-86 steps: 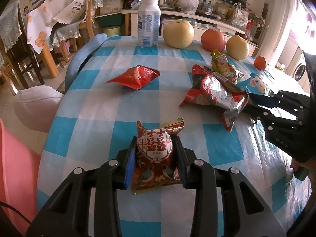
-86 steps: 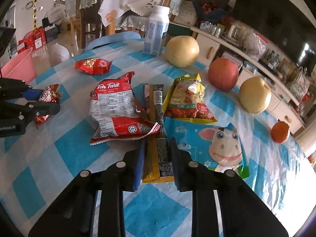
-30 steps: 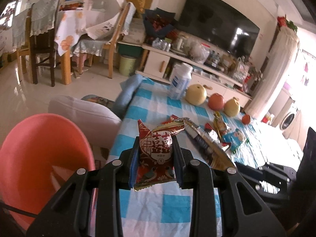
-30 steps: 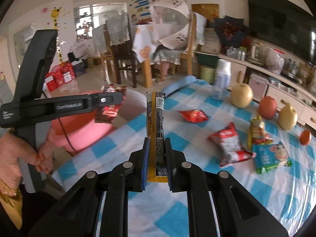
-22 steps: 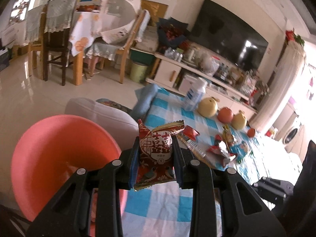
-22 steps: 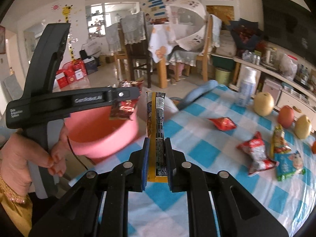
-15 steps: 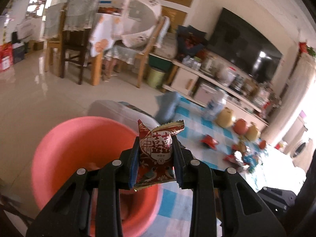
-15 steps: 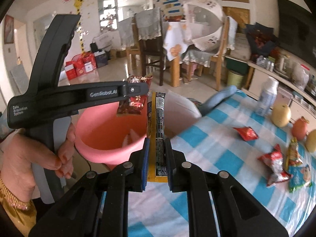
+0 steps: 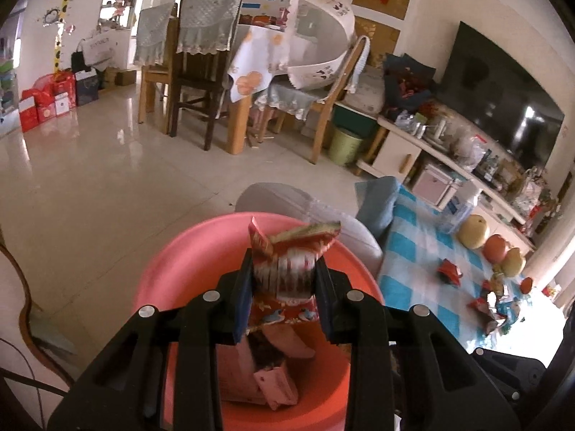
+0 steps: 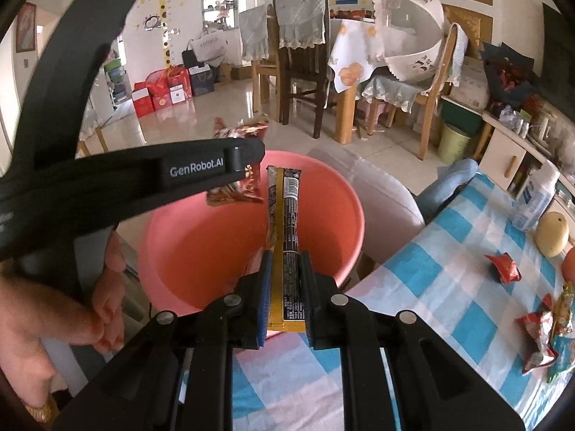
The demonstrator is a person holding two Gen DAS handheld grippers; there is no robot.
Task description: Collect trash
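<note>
A red snack wrapper (image 9: 284,273) sits between the blue pads of the left gripper (image 9: 282,287), directly above the open mouth of the pink bin (image 9: 172,269). It looks motion-blurred, and whether the pads still press on it cannot be told. The bin's bottom holds some pink and dark scraps (image 9: 267,370). In the right wrist view the same wrapper (image 10: 237,179) shows past the tip of the left gripper (image 10: 248,158), over the bin's far side.

A long black and gold stick wrapper (image 10: 284,237) stands upright in the right gripper (image 10: 285,287). Its lower end is between the two pads and its upper end reaches over the bin's (image 10: 345,194) hollow. These jaws are starting to part, with the stick still between them.

A hand (image 10: 54,319) grips the left tool's handle, left of the bin. To the right of the bin lies the table (image 10: 445,287) with its blue checked cloth. On it are more red wrappers (image 10: 505,267), a white bottle (image 10: 535,197) and a pale round fruit (image 10: 551,233). A grey stool (image 10: 381,190) stands just behind the bin.
</note>
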